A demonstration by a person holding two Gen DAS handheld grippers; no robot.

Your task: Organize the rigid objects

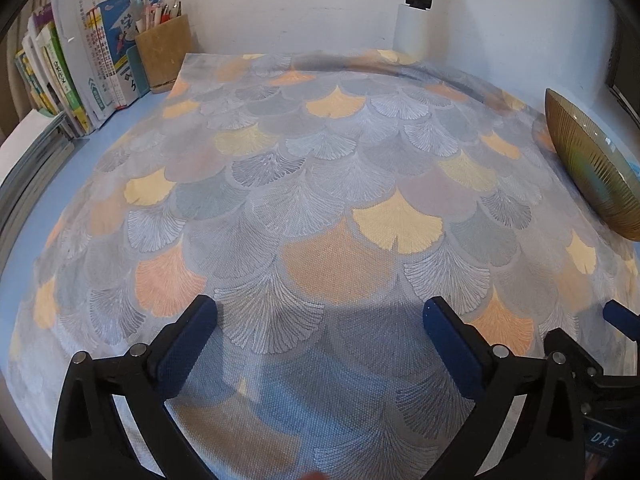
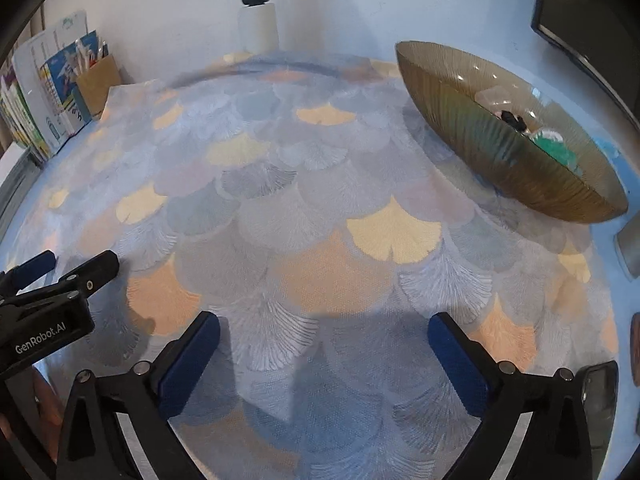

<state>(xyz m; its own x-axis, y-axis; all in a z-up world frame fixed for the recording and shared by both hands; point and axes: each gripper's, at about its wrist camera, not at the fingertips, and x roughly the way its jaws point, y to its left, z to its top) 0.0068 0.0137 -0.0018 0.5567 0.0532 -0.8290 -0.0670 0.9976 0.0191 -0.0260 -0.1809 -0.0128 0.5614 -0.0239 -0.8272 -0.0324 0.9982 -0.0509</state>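
A ribbed amber glass bowl (image 2: 516, 148) stands at the back right of the table on the edge of a leaf-patterned mat (image 2: 320, 220). It holds a black object (image 2: 512, 118) and a green one (image 2: 554, 146). The bowl also shows at the right edge of the left wrist view (image 1: 592, 164). My left gripper (image 1: 320, 320) is open and empty above the mat's near side. My right gripper (image 2: 324, 334) is open and empty beside it. The left gripper shows at the left of the right wrist view (image 2: 60, 272).
Upright books (image 1: 80, 68) and a brown pen holder (image 1: 164, 52) stand at the back left. A white lamp post (image 2: 258, 20) rises at the back wall. A dark screen (image 2: 580, 20) is at the far right. A dark phone-like object (image 2: 600, 408) lies at the right front.
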